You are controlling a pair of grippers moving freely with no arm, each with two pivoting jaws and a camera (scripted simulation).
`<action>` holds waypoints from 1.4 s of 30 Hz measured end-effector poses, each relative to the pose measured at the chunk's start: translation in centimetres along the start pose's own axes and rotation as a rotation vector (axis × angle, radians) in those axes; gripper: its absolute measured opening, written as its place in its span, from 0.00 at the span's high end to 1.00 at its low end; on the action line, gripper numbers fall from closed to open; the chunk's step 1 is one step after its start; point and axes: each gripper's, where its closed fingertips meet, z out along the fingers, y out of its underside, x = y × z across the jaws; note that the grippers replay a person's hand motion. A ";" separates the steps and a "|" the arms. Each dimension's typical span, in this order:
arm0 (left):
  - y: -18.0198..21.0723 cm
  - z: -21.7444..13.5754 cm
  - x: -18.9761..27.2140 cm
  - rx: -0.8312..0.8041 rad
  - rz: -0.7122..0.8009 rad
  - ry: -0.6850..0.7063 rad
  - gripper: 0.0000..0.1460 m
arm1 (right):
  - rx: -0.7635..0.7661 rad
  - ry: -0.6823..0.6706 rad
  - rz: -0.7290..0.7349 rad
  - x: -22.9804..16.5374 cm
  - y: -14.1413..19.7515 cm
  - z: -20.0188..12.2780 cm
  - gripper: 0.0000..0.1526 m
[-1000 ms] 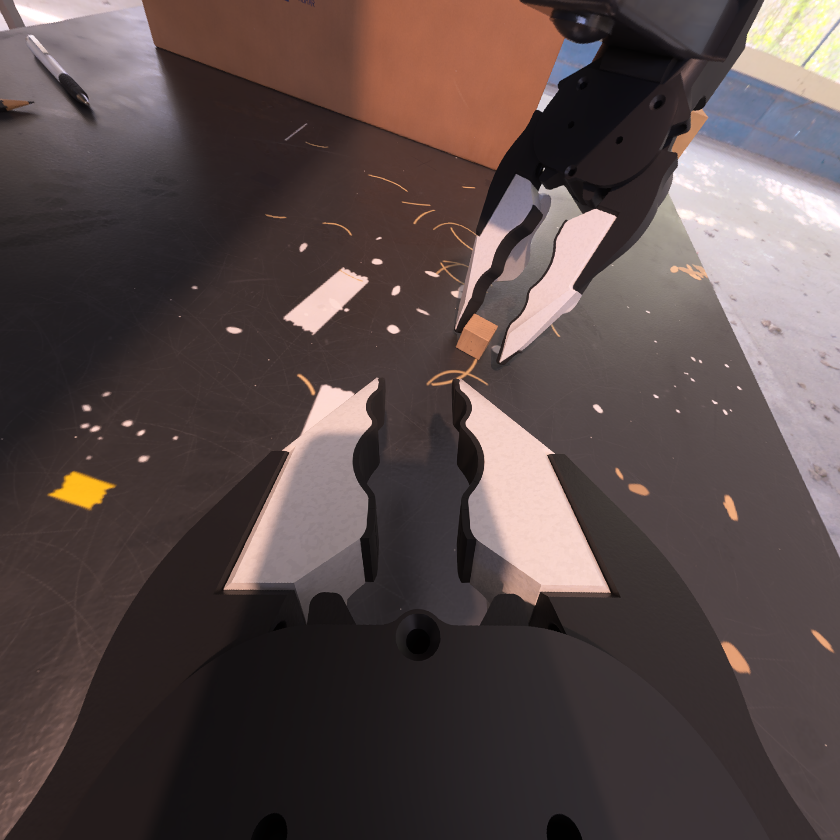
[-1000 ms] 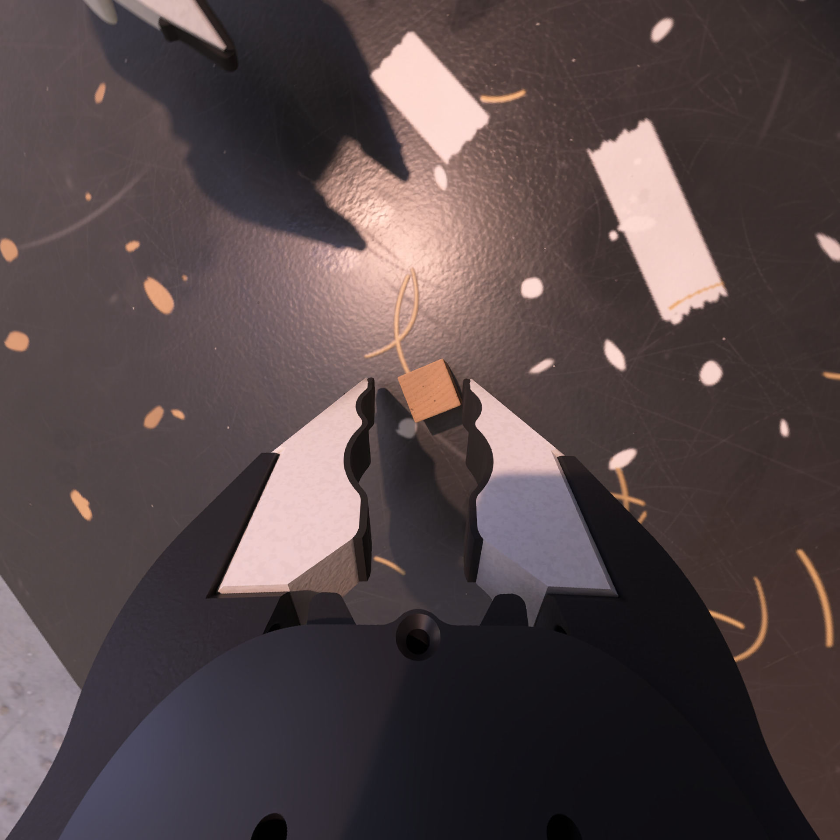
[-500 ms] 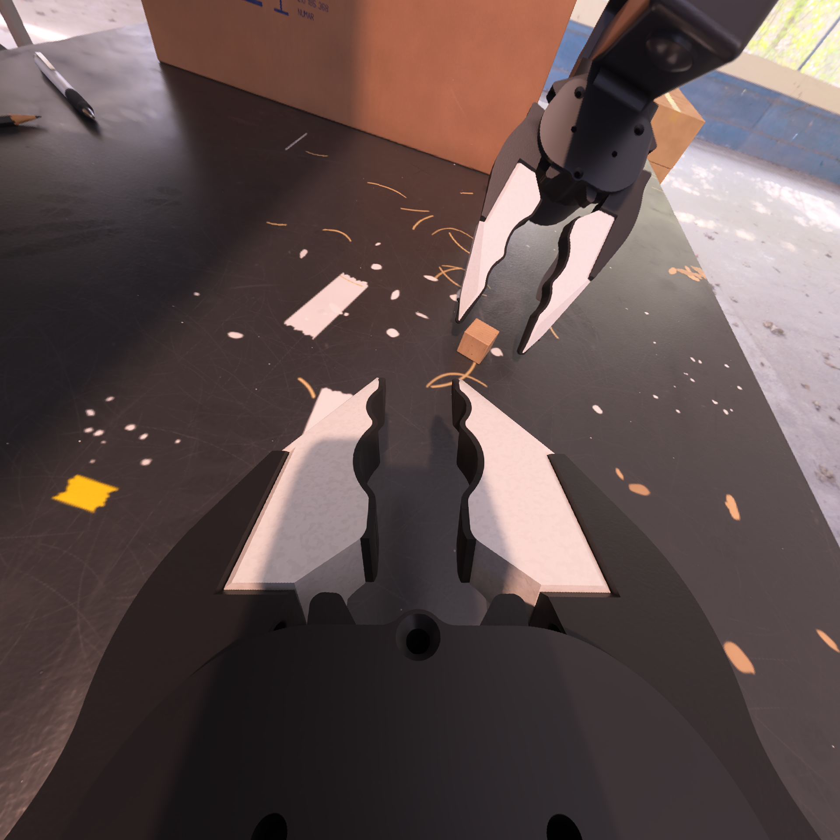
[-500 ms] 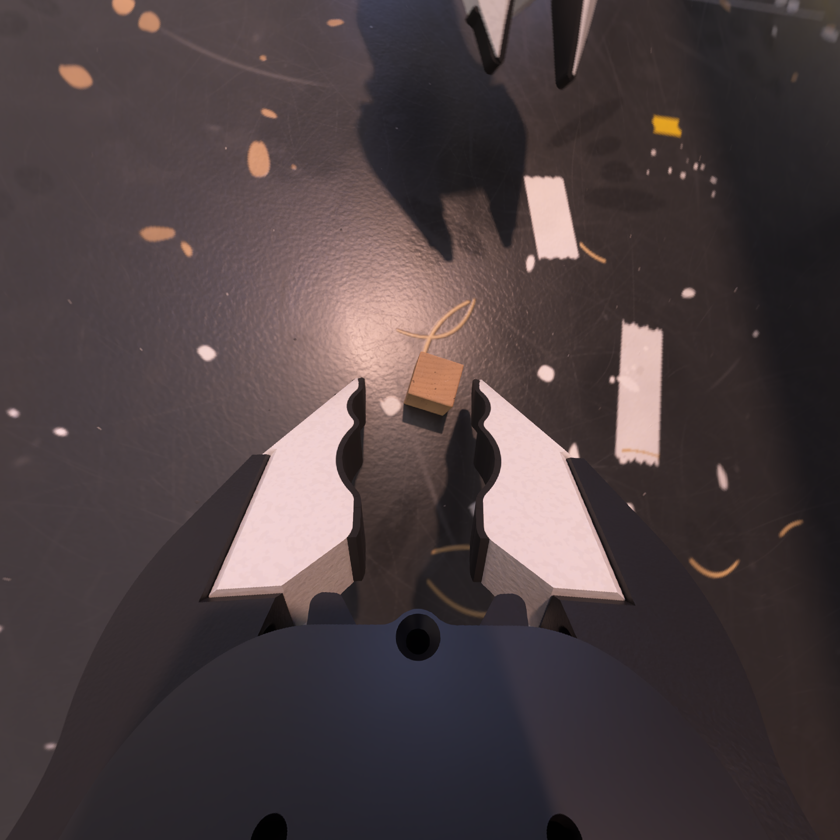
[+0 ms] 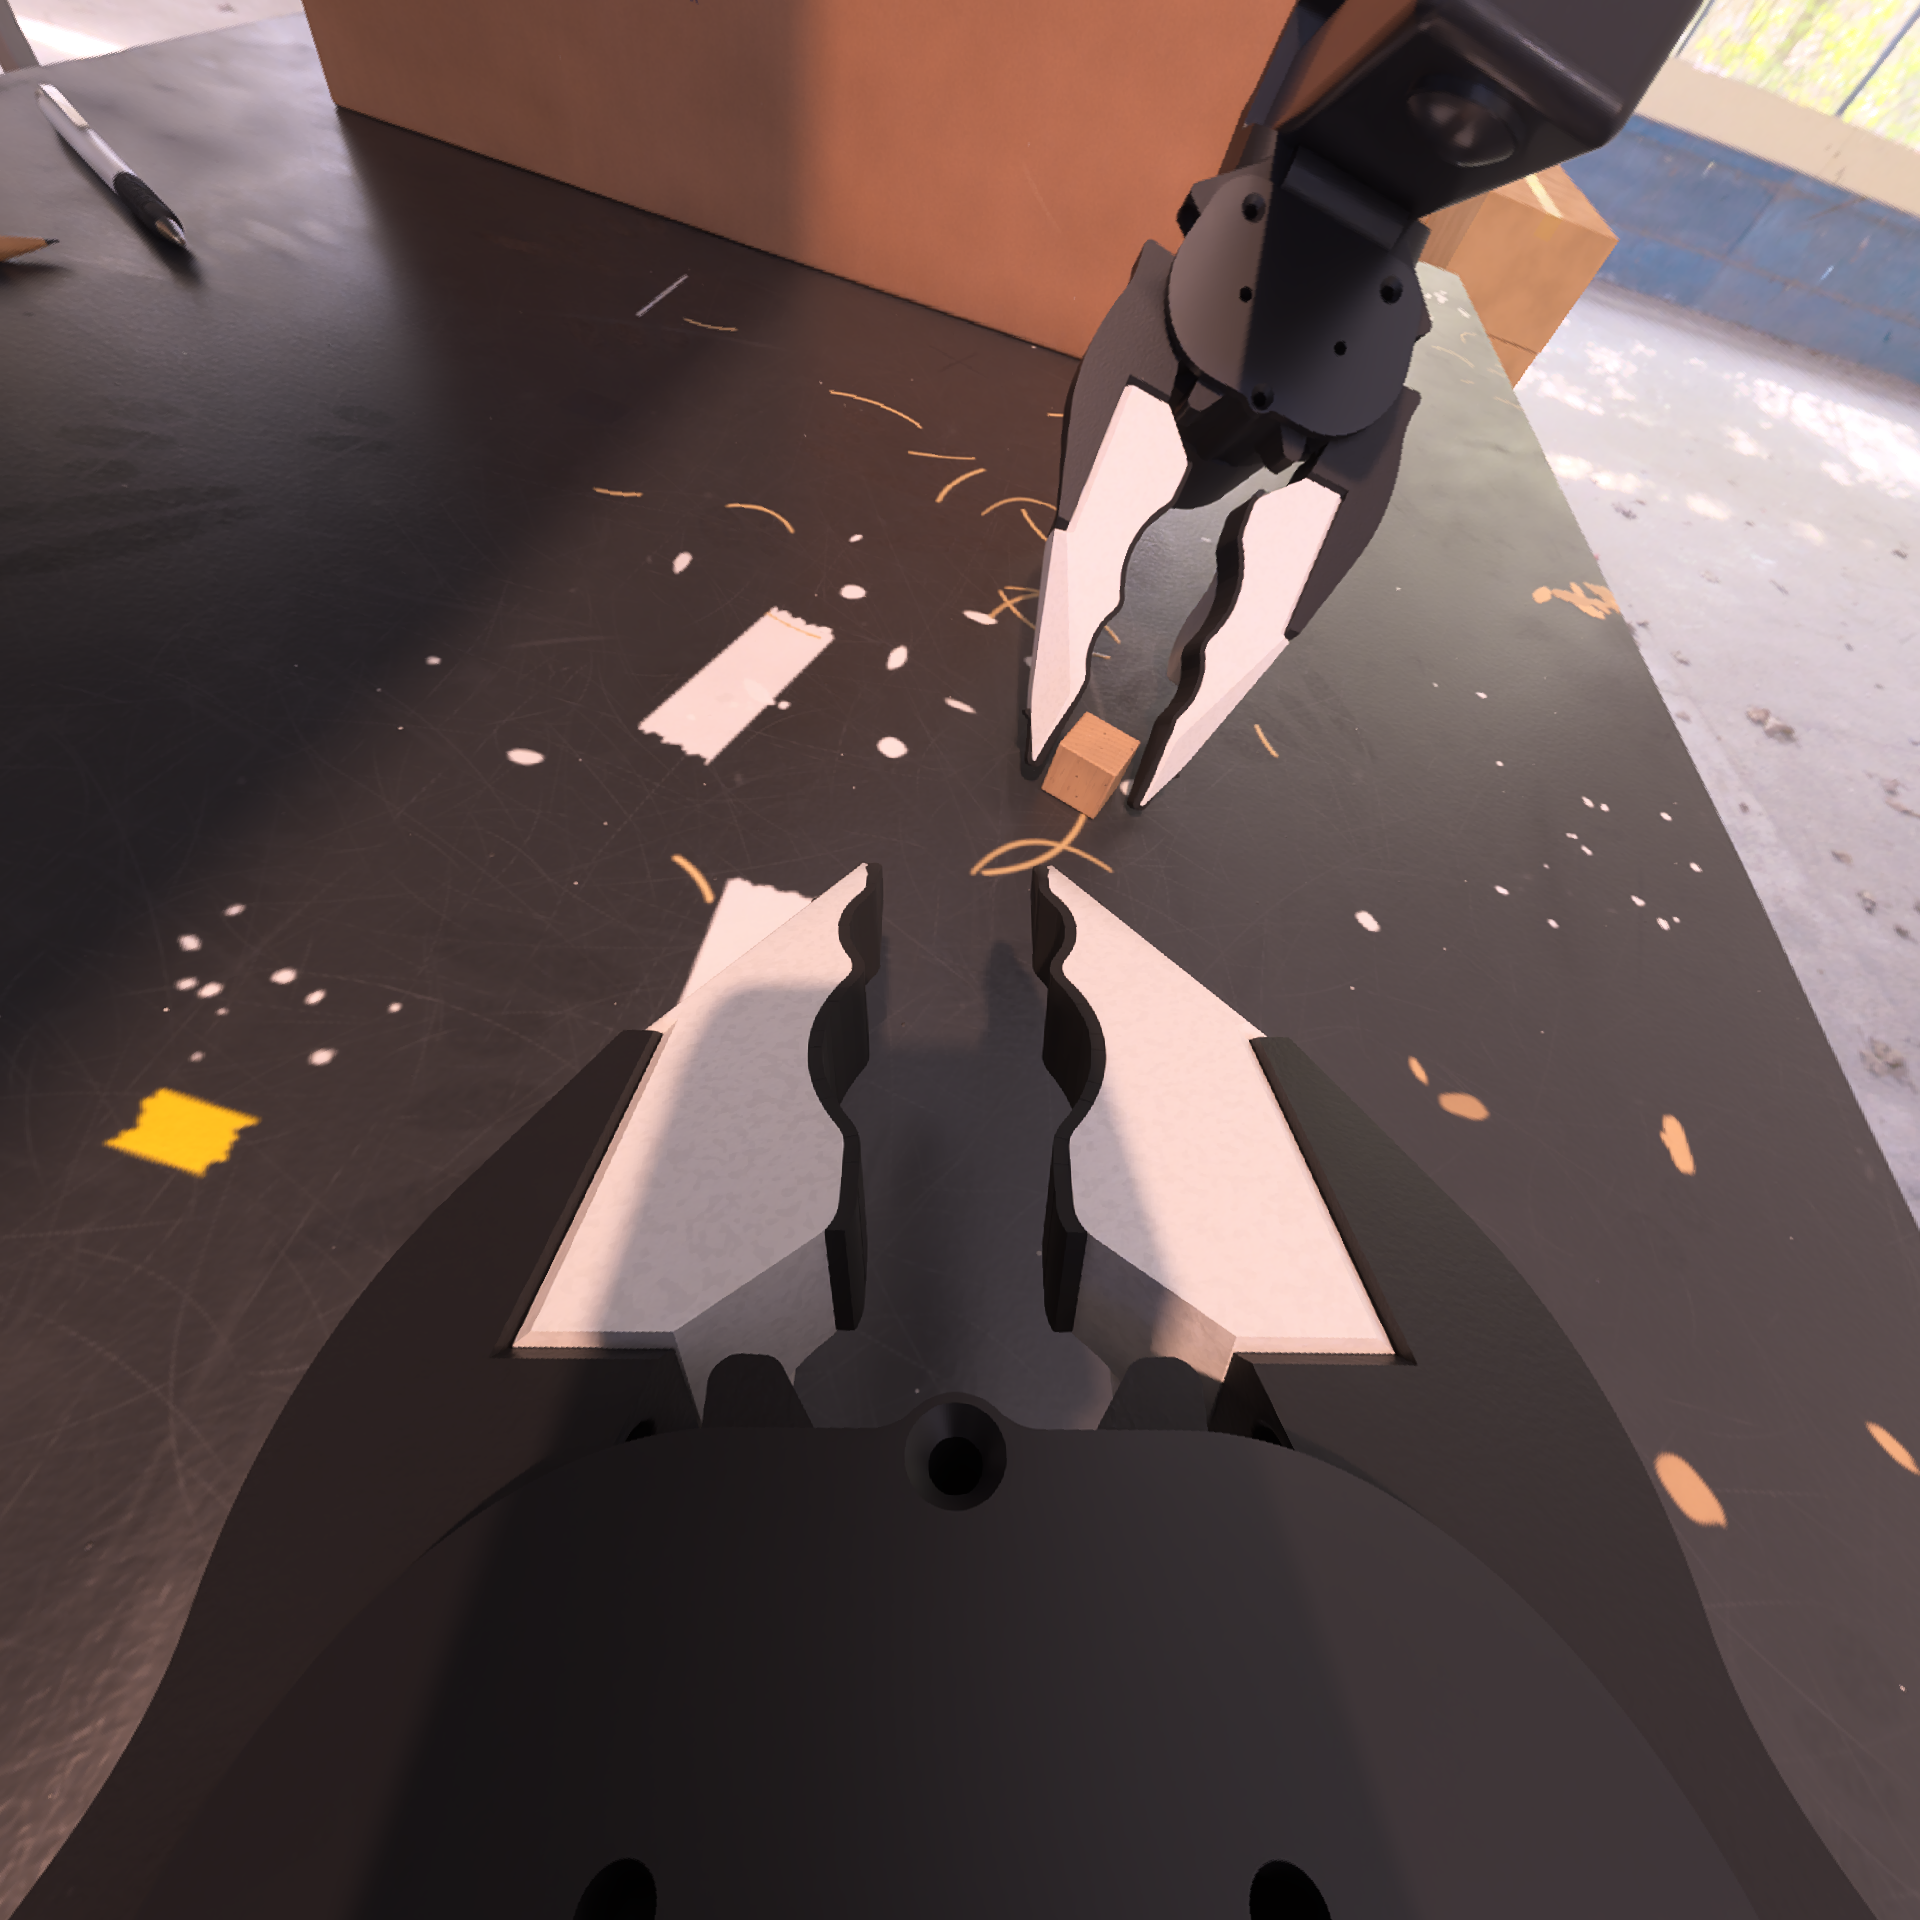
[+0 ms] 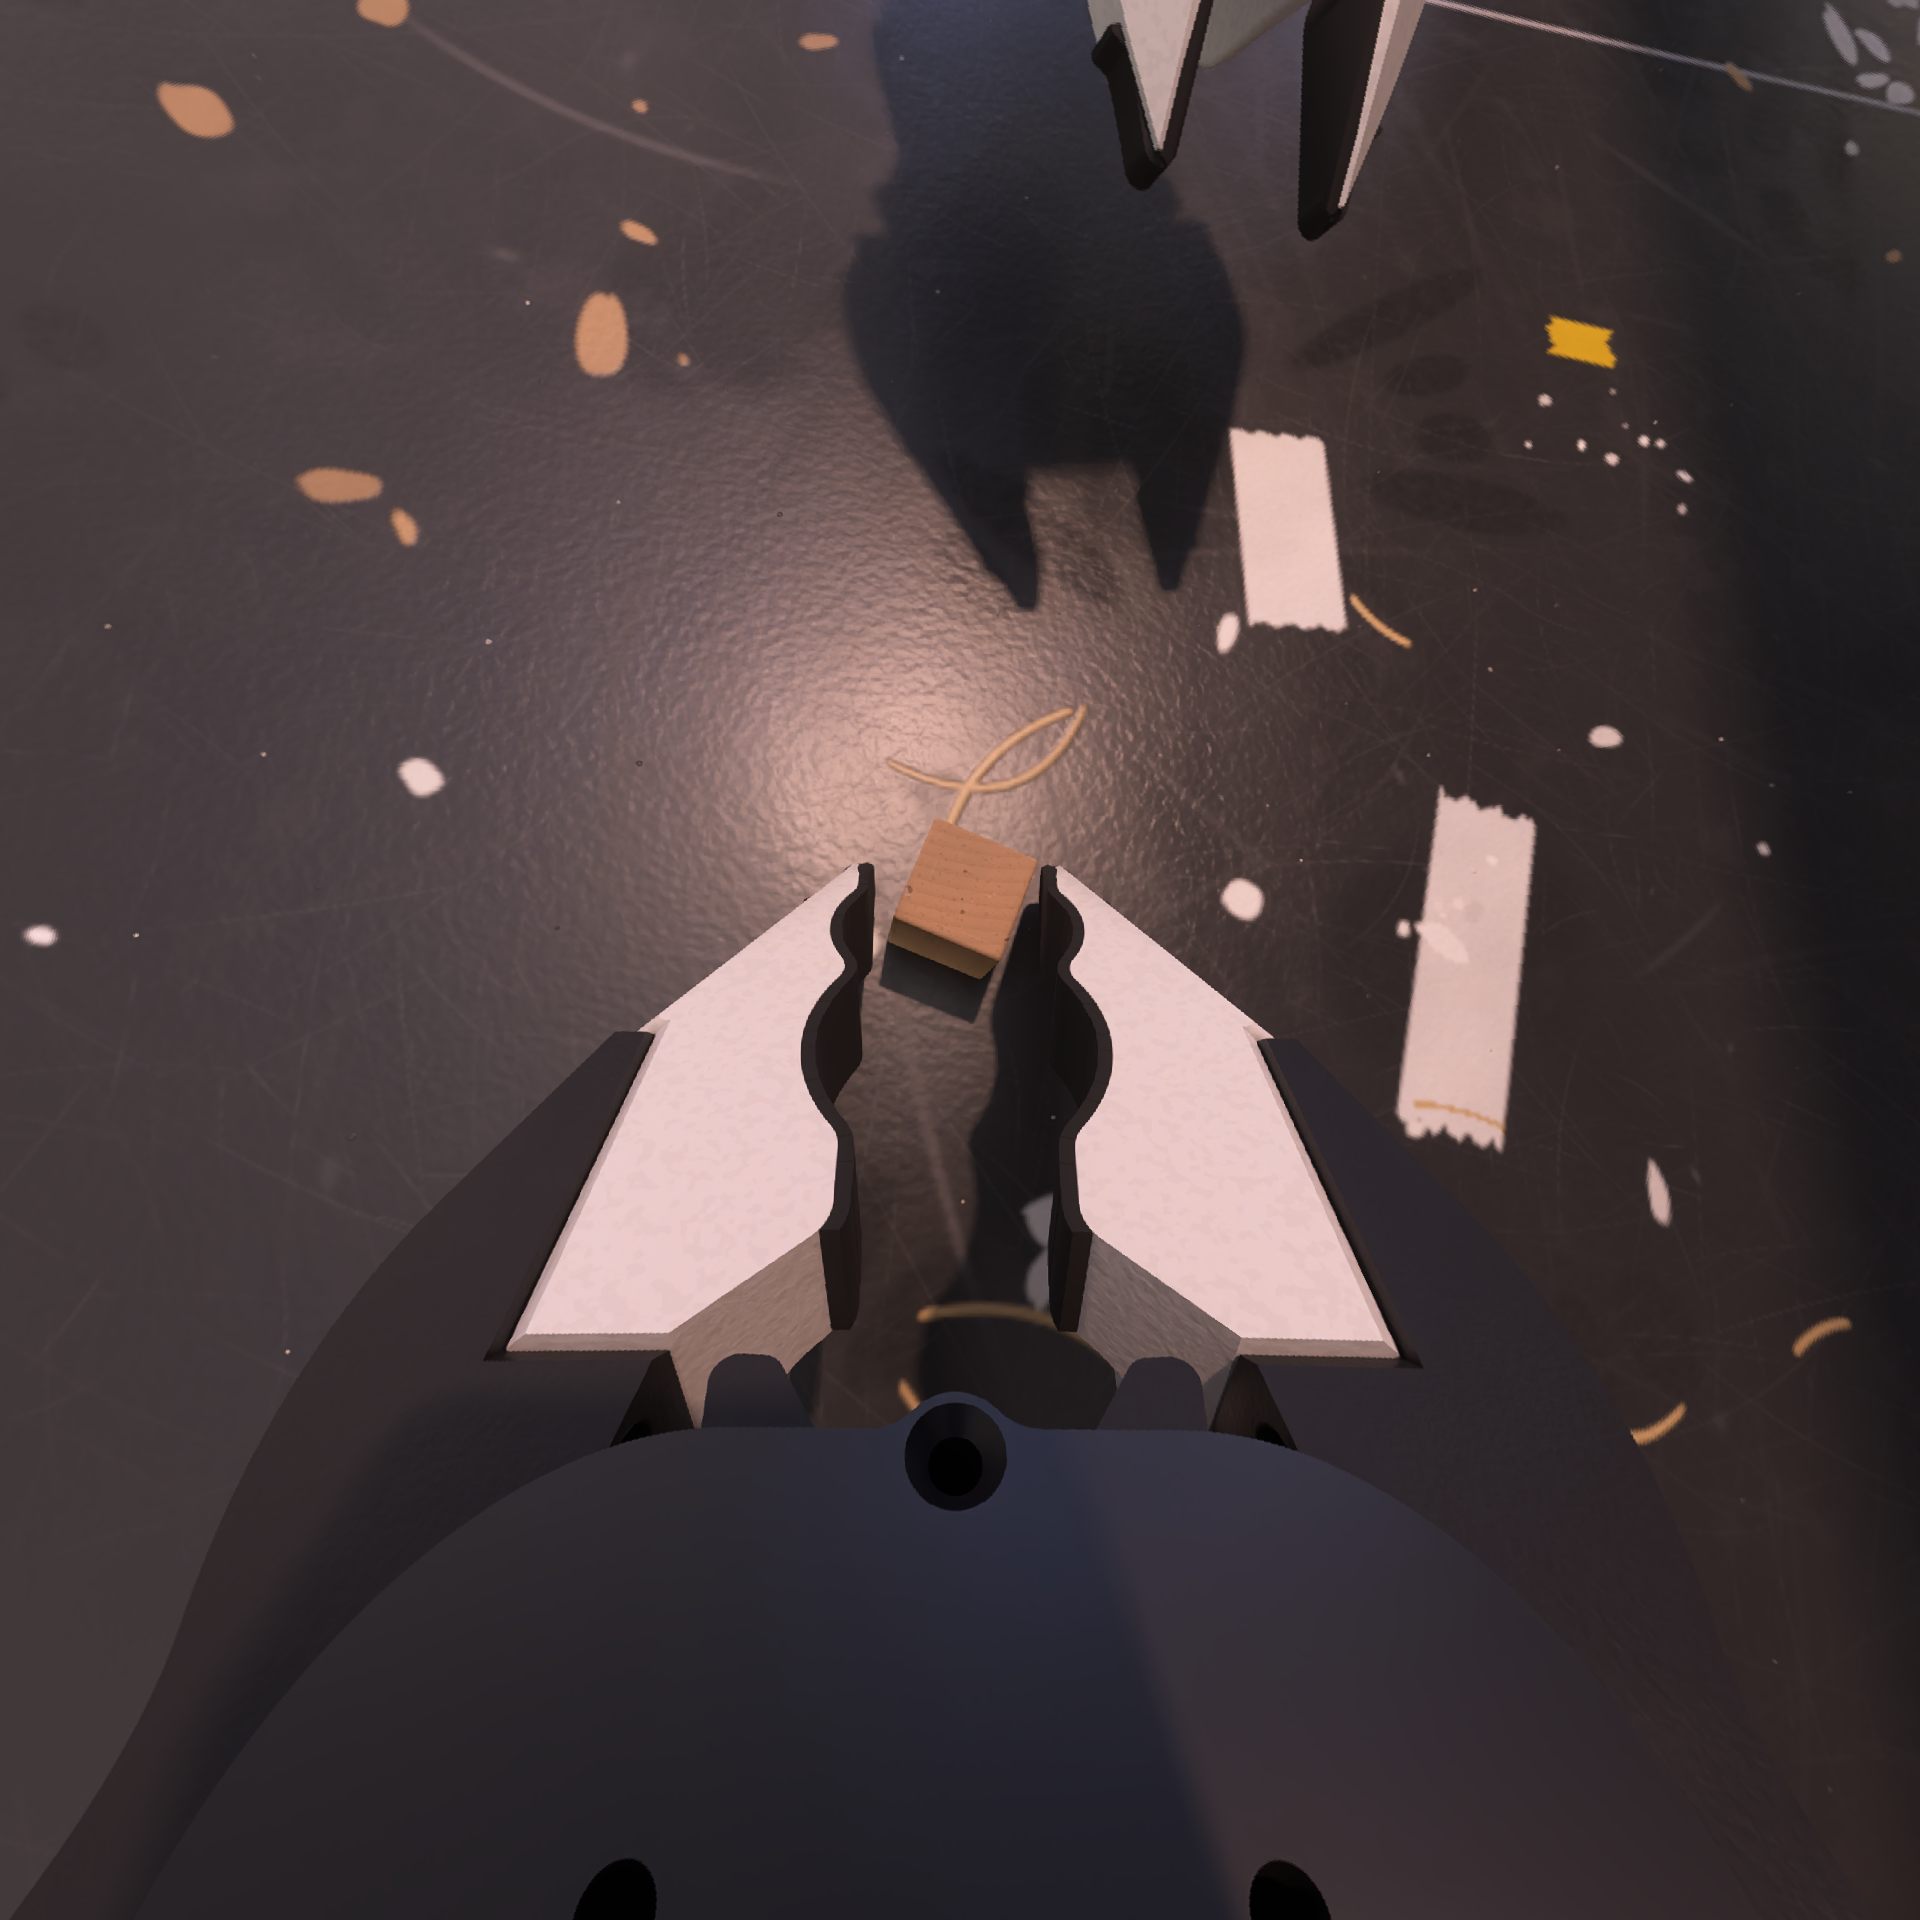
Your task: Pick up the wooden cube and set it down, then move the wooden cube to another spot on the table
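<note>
— Dark worktop (image 5: 312, 520) is seen, flecked with tape strips and shavings; a cardboard box (image 5: 831, 125) is set at its far side. Where is the wooden cube (image 6: 964, 900) placed?

— On the worktop, between the fingertips of the right gripper (image 6: 956, 883), whose fingers are parted narrowly around it; contact cannot be told.

— And the left gripper (image 5: 954, 883)?

— Its fingers are held apart on nothing, near the cube.

The table (image 5: 312, 520) is seen as black, speckled white and tan. The wooden cube (image 6: 964, 900) is coloured light brown.
</note>
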 end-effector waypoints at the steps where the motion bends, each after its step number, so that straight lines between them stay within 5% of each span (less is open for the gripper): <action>1: 0.0 0.0 0.0 0.001 -0.004 0.003 0.81 | 0.004 -0.009 0.005 0.1 0.0 0.0 0.80; 5: -0.2 -0.1 0.0 0.016 -0.013 0.010 0.81 | 0.031 -0.034 0.064 0.5 0.1 -0.2 0.81; 11: -0.3 -0.3 -0.1 0.032 -0.024 0.012 0.81 | 0.031 -0.156 0.384 0.1 0.1 -0.4 0.81; 17: -0.3 -0.3 -0.1 0.036 -0.036 0.023 0.81 | 0.005 -0.131 0.495 0.3 0.3 -0.5 0.84; 31: -0.5 -0.4 -0.1 0.049 -0.033 0.022 0.81 | -0.019 -0.069 0.256 0.2 -0.2 -0.4 0.85; 38: -0.2 -0.2 -0.1 0.028 -0.029 0.012 0.81 | -0.384 0.213 -0.001 1.2 -0.6 -2.5 0.85; 42: -0.2 -0.2 -0.2 0.023 -0.023 0.003 0.81 | -0.482 0.187 0.002 0.2 -0.4 -1.8 0.85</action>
